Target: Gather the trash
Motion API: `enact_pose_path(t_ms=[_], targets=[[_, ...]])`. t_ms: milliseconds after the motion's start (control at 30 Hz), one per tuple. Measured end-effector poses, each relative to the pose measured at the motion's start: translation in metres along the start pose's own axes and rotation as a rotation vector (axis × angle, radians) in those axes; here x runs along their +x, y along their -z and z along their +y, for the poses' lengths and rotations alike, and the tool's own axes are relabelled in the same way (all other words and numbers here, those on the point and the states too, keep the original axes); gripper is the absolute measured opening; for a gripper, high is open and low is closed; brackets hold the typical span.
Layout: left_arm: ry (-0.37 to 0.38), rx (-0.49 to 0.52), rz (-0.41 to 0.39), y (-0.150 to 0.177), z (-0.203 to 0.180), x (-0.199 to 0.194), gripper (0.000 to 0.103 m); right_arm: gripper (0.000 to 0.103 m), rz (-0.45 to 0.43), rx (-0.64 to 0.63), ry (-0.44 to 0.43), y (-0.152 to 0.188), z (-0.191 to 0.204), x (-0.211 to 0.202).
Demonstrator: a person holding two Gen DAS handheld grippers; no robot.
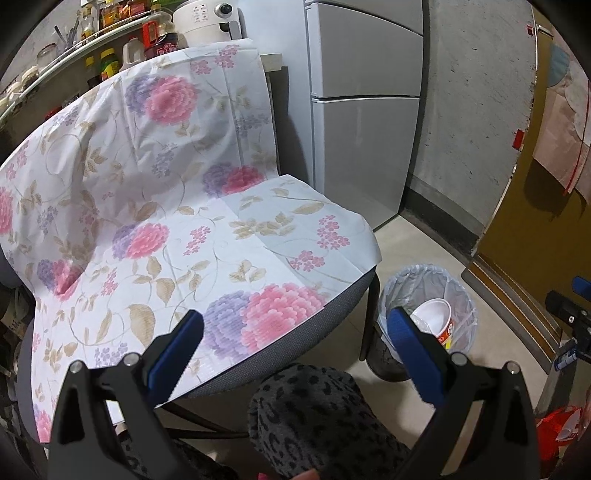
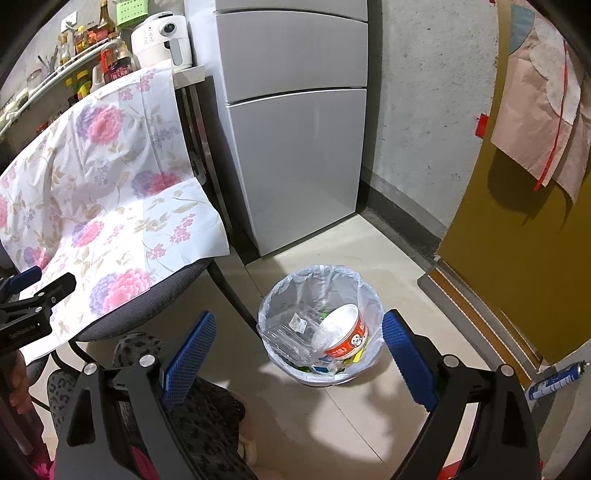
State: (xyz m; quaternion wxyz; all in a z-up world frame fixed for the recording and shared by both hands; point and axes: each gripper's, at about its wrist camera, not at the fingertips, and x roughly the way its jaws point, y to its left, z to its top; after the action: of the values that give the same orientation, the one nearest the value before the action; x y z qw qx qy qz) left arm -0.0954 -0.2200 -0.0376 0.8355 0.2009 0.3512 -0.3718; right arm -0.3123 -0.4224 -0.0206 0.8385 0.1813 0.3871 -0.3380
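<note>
The floor (image 2: 332, 266) was pale tile. A grey wall stood at the back, and a yellow-brown door (image 2: 517, 258) stood on the right. One silver fridge (image 2: 295, 129) stood in the corner. Beside it was one chair (image 1: 288, 343) with a grey seat. One flowery cloth (image 1: 147, 184) with pink and purple flowers lay over the chair's back and seat. Behind the chair was a shelf (image 1: 74, 55) with many bottles and jars, and one white cooker (image 1: 207, 20) sat next to them.

One trash bin (image 2: 373, 314) stood on the floor, just beside the chair leg. It had a clear bag inside. In the bin lay one red and white paper bowl (image 2: 347, 332), tipped on its side. One clear plastic box (image 2: 291, 328) lay touching the bowl. Some small scraps lay under them, too mixed up to count.

One blue spray can (image 2: 557, 380) lay on the floor near the door.

There were two grippers. The left gripper (image 1: 291, 354) was spread wide over the chair's front edge, with nothing in it. The right gripper (image 2: 295, 362) was spread wide too, near the bin, and it held nothing.
</note>
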Motion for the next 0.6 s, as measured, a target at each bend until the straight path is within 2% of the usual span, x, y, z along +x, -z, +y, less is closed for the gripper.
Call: enact_pose_path(t_ms=[600], targets=[[0.003, 0.003, 0.001, 0.0005, 0.0022, 0.0007, 0.097, 0.091, -0.003, 0.005, -0.01, -0.0014, -0.0021, -0.001]])
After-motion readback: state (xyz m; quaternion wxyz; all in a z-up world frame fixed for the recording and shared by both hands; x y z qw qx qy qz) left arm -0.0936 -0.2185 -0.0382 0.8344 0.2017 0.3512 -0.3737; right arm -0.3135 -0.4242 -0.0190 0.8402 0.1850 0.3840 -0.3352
